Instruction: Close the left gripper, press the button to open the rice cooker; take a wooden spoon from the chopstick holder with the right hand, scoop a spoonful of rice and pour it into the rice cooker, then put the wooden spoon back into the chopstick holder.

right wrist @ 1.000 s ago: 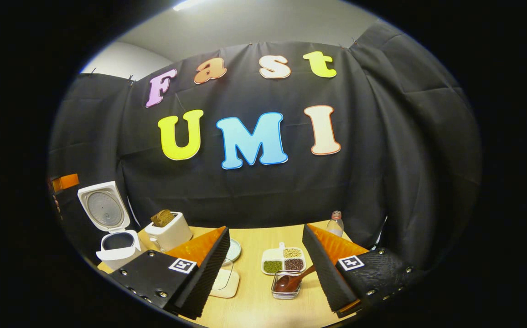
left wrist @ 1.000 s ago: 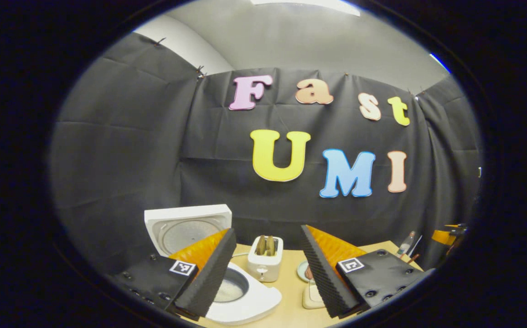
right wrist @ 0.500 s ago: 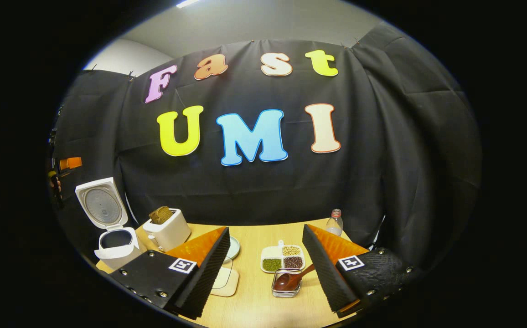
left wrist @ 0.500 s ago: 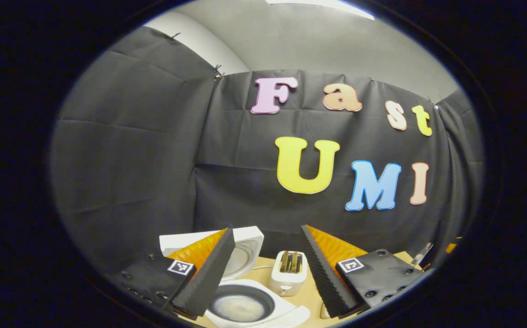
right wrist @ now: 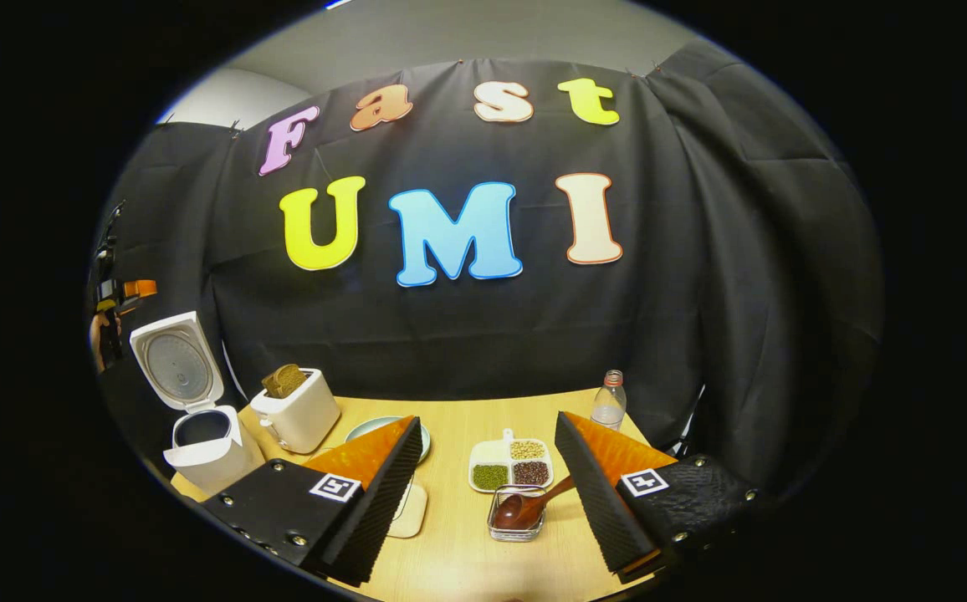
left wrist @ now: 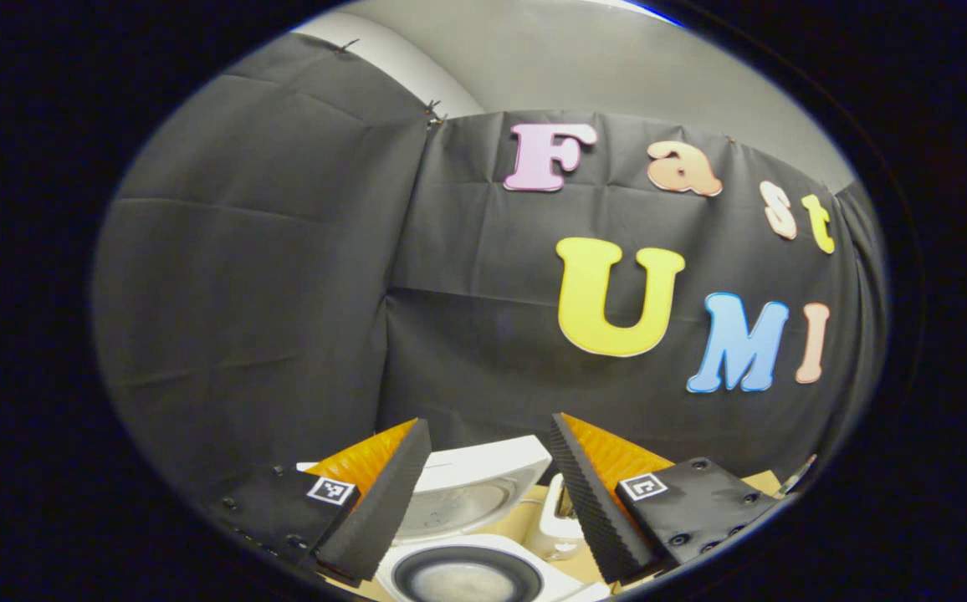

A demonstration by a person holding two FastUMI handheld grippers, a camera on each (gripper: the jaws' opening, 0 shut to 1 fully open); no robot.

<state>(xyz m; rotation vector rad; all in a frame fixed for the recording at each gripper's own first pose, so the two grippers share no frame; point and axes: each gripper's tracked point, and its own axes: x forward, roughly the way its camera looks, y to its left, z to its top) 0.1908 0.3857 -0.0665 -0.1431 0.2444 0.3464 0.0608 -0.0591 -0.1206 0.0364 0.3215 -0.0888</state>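
My right tongs (right wrist: 483, 510) gape wide and empty, the wooden spoon (right wrist: 534, 505) lying just ahead between them in its holder (right wrist: 515, 520), handle angled toward the right finger.

A white rice cooker (right wrist: 199, 418) with a grey inner lid stands at the left of the pale wood worktop (right wrist: 458, 543). The toaster (right wrist: 297, 410) is cream-white with brown bread. A white divided dish (right wrist: 510, 465) holds green, tan and dark maroon grains. The wooden spoon (right wrist: 529, 506) is reddish brown, in a clear holder (right wrist: 517, 520).
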